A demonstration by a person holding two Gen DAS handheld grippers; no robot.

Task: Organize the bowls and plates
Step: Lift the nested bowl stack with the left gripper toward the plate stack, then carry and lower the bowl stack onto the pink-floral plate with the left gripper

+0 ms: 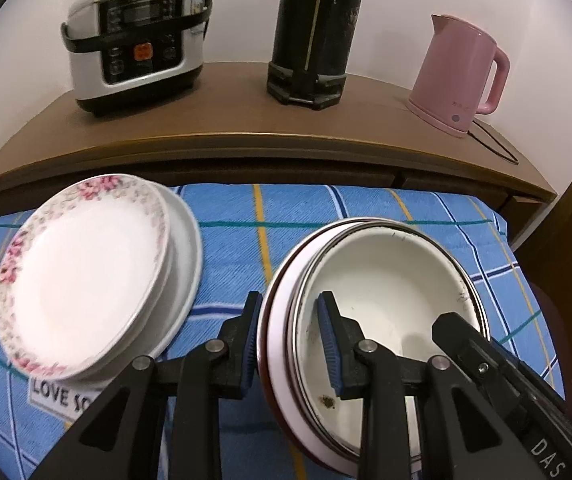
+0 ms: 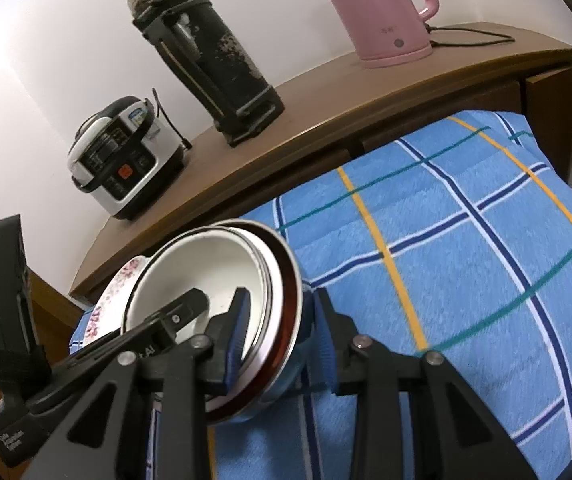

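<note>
**Enamel bowls gripped from both sides on the blue checked cloth**

Enamel, white inside with a dark rim, the top bowl [image 1: 390, 300] sits nested in a stack of bowls [image 2: 281, 320] on the blue checked cloth [image 1: 366, 208]. The left gripper [image 1: 292, 344] clamps the stack's near-left rim, one blue pad inside the top bowl and one outside. The right gripper [image 2: 279, 340] straddles the opposite rim the same way, its jaws narrow; whether the outer pad presses the wall I cannot tell.

Only the left wrist view shows the floral plate [image 1: 81, 276] in full, lying on a plain white plate [image 1: 185, 256], and a label reading "LOVE SO" beneath them. The right wrist view alone shows the wide bare stretch of cloth to the right of the bowls.

Behind the cloth, a wooden shelf [image 1: 225, 120] carries a rice cooker [image 1: 137, 36], a black thermos [image 1: 318, 32] and a pink kettle [image 1: 462, 72].

The plates and the bowl stack stand apart, with cloth between them.
</note>
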